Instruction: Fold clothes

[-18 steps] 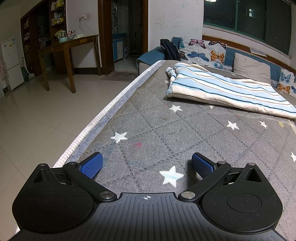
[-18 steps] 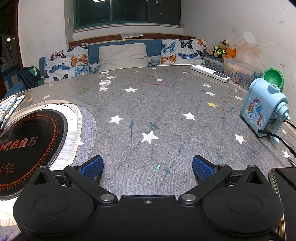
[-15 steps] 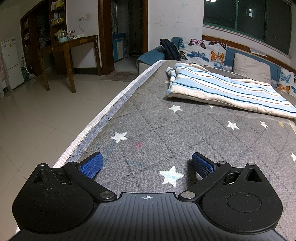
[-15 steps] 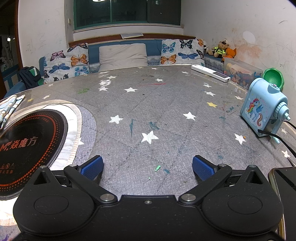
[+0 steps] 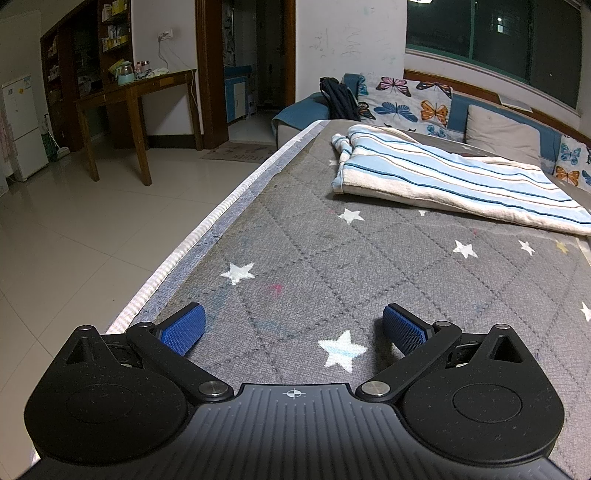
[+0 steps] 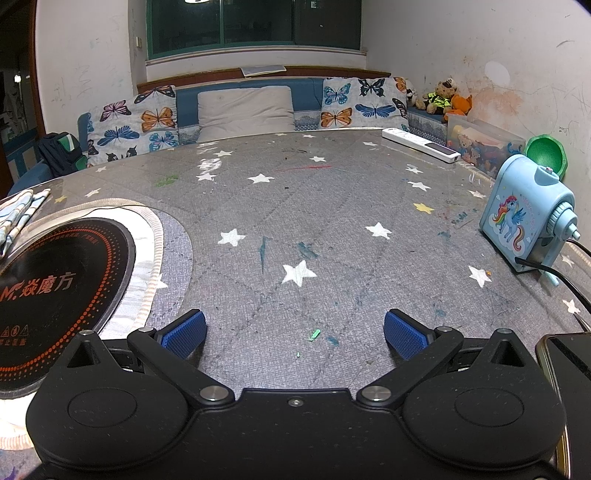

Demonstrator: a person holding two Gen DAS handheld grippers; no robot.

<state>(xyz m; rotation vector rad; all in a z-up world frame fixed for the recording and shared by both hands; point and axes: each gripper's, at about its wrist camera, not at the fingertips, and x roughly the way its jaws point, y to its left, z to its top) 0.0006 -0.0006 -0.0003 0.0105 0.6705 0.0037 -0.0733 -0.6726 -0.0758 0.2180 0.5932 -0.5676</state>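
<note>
While the left view shows the striped garment (image 5: 454, 181), the right shows its edge (image 6: 18, 212).

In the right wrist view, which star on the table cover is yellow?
The star just left of the blue unicorn gadget, toward the table's right edge. The other stars are white.

One striped garment (image 5: 454, 181), two tongs (image 5: 293, 328) (image 6: 295, 332), one sharpener (image 6: 524, 225).

- Setting: a home living room, seen at night through dark windows (image 6: 255, 26).
- Butterfly-print cushions (image 6: 133, 125) line a blue sofa (image 6: 240, 88) at the far side.
- Soft toys (image 6: 447, 98) sit far right; a white fridge (image 5: 20, 125) and tiled floor (image 5: 92, 229) lie left.
- A star-patterned cloth covers the desk (image 6: 332, 206), with an induction hob (image 6: 55, 288) set in it.
</note>
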